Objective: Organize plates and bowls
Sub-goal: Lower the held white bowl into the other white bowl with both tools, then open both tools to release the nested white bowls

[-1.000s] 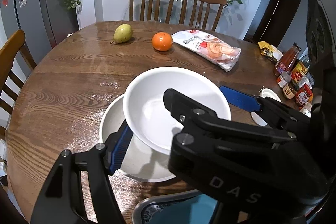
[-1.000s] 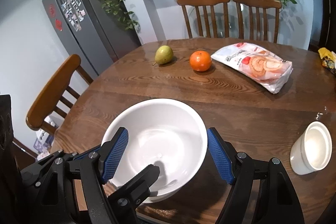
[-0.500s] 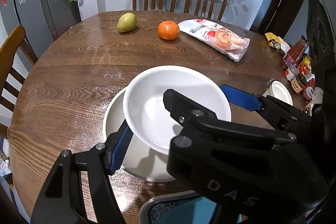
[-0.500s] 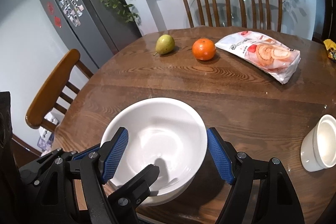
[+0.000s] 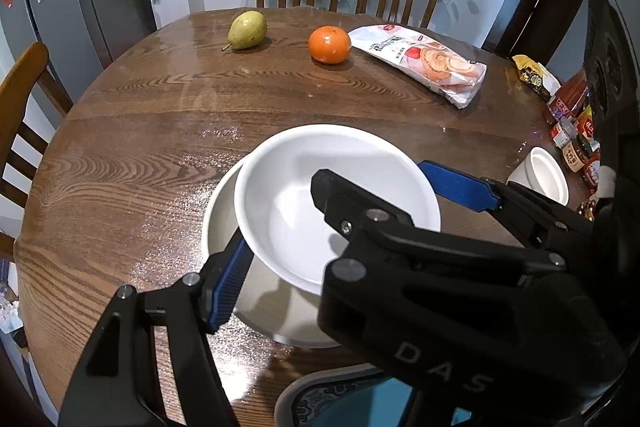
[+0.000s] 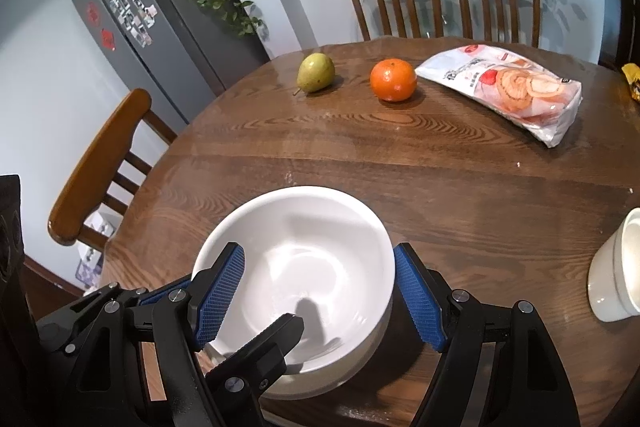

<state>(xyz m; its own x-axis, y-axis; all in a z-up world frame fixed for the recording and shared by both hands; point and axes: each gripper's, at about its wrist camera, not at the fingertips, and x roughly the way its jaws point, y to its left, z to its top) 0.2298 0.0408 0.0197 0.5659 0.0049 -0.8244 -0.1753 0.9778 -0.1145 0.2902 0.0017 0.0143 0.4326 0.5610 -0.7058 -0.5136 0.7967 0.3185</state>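
Wooden table [image 5: 160, 107]: my left gripper [image 5: 280, 223] pinches the bowl [image 5: 340, 131] rim; right gripper [image 6: 316, 291] straddles it, contact unclear. Risk: one-sided hold slips, bowl strikes the dish [image 5: 216, 219] beneath.

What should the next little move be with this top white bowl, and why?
Probably nudge the upper white bowl toward the lower left of the left wrist view, then ease it down. It sits off-centre over the lower bowl, and a blue-padded finger lies between the two, so that would need to slide out.
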